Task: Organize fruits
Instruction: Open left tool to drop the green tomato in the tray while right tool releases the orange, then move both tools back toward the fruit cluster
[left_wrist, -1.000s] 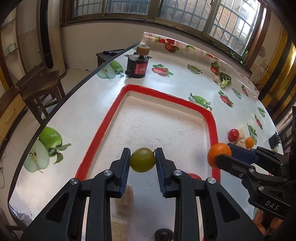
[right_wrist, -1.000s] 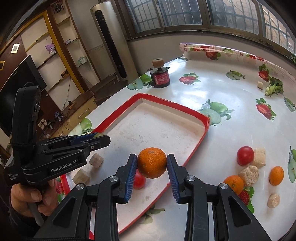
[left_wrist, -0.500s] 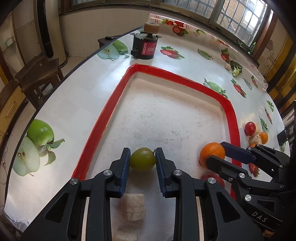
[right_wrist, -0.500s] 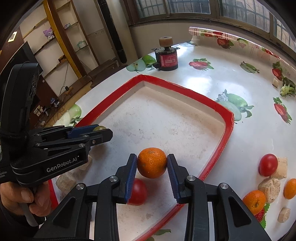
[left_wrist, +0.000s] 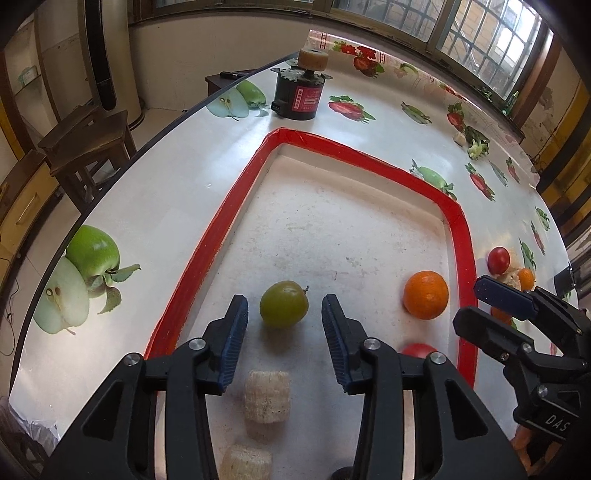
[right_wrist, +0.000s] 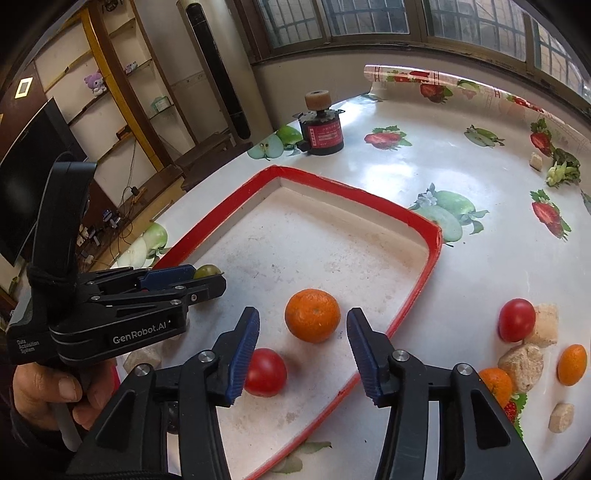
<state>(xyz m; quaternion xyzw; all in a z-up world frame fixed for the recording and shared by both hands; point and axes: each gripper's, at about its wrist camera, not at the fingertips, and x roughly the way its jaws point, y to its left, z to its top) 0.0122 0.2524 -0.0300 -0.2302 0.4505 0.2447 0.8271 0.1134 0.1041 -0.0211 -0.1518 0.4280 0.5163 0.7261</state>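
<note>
Red-rimmed, the white tray (left_wrist: 456, 229) is sitting on the counter (left_wrist: 177, 177), whose cloth is printed with apples and strawberries. A green fruit (left_wrist: 283, 303), round and smooth with a short stem, is lying on the tray floor between the spread fingers of the left hand-held gripper (left_wrist: 284, 317), which is touching it on neither side. An orange (right_wrist: 312, 315), dimpled and bright, is resting on the tray near its right rim, between the parted fingers of the right hand-held gripper (right_wrist: 303, 328), likewise released. A red tomato (right_wrist: 265, 372) is lying in the tray just beside the right gripper's left finger.

Two pale, rough blocks (left_wrist: 266, 400) are lying in the tray below the left gripper, close behind the green fruit. On the counter to the right of the tray, a second tomato (right_wrist: 516, 319), two small oranges (right_wrist: 571, 364) and three more pale blocks (right_wrist: 521, 362) are clustering together, the tomato touching one block. A black motor (right_wrist: 322, 133) with a red label is standing beyond the tray's far corner, and a piece of broccoli (right_wrist: 562, 170) is lying near the counter's far right edge with another small pale piece beside it.

In all, three oranges, two tomatoes and one green fruit are showing.
</note>
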